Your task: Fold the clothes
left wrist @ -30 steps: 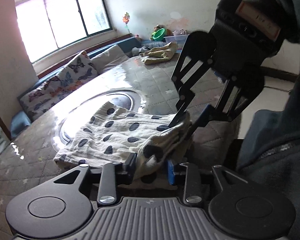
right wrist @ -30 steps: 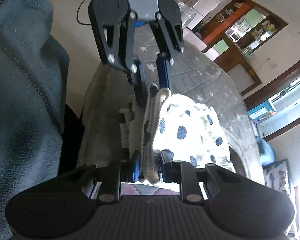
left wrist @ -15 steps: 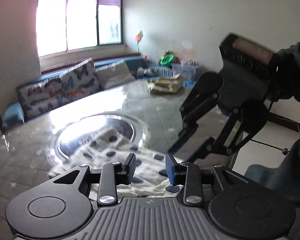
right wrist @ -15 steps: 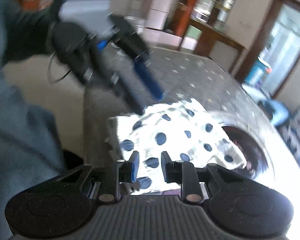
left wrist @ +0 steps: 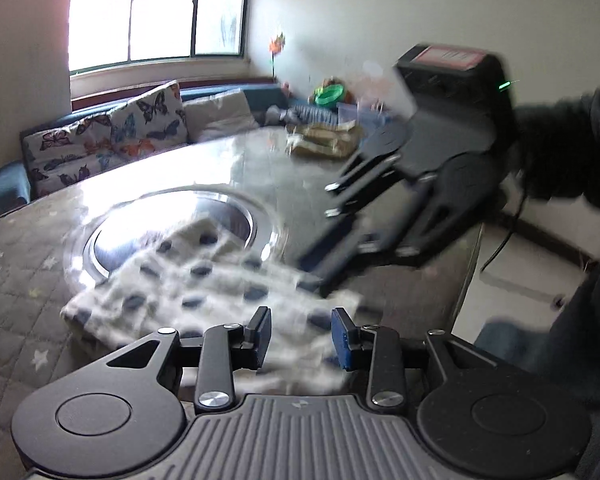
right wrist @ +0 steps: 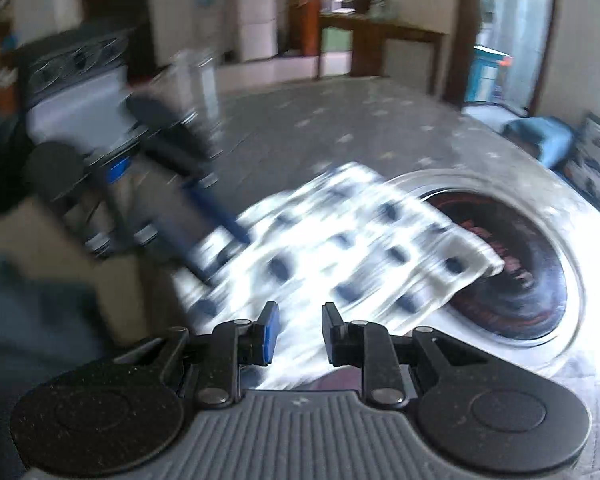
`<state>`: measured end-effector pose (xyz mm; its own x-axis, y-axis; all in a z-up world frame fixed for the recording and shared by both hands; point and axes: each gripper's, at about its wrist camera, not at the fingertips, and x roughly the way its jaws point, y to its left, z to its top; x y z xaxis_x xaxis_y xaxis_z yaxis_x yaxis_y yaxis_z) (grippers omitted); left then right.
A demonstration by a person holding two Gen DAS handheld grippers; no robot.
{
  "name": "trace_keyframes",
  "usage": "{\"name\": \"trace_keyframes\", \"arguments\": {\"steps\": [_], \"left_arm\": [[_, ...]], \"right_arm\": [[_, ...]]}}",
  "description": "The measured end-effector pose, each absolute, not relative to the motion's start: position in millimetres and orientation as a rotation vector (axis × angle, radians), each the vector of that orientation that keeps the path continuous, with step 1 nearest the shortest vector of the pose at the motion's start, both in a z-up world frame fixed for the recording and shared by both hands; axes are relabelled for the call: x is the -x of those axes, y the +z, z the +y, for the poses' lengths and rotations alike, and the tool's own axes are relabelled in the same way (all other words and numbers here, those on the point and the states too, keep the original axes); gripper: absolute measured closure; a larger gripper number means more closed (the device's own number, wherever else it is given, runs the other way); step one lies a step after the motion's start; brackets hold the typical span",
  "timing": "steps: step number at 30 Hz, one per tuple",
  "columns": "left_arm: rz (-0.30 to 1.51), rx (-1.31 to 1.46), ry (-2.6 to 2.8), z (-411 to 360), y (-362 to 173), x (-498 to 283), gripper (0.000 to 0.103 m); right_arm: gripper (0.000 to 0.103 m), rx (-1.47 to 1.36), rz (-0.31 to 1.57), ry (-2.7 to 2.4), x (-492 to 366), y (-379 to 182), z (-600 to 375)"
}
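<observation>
A white cloth with dark polka dots lies folded on the quilted table, partly over the round inset; it also shows in the right wrist view. My left gripper is open and empty, just above the cloth's near edge. My right gripper is open and empty over the cloth's near edge. Each gripper appears blurred in the other's view: the right one at the cloth's right side, the left one at its left side.
The table has a grey star-quilted cover and a round metal-rimmed inset. A yellowish cloth pile lies at the far edge. A sofa with butterfly cushions stands behind. The table edge and floor are to the right.
Both grippers have let go of the cloth's bunched edge, opened and pulled back. The cloth now lies flat on the table. Both views are blurred by motion.
</observation>
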<state>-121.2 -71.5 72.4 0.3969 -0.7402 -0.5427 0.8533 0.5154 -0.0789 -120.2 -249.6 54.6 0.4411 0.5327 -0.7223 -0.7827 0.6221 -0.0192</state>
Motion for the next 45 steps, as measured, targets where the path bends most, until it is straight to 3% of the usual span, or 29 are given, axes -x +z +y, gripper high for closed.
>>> {"name": "trace_keyframes", "arguments": {"steps": [16,28,38,45], "left_arm": [[0.682,-0.187,-1.087,-94,39,105,0.067],[0.674,-0.133,-1.08,-86,39,104,0.063],[0.691,-0.069,-1.058,-79,33,105,0.062],[0.701,-0.047,-1.052,-75,33,105,0.058]], "right_arm": [[0.081,0.193,0.799,0.557,-14,-1,-256],[0.081,0.26,0.741,0.725,-4,30,-223],[0.081,0.439,0.752,0.879,1,6,-148],[0.081,0.389,0.759,0.85,-23,1,-136]]}}
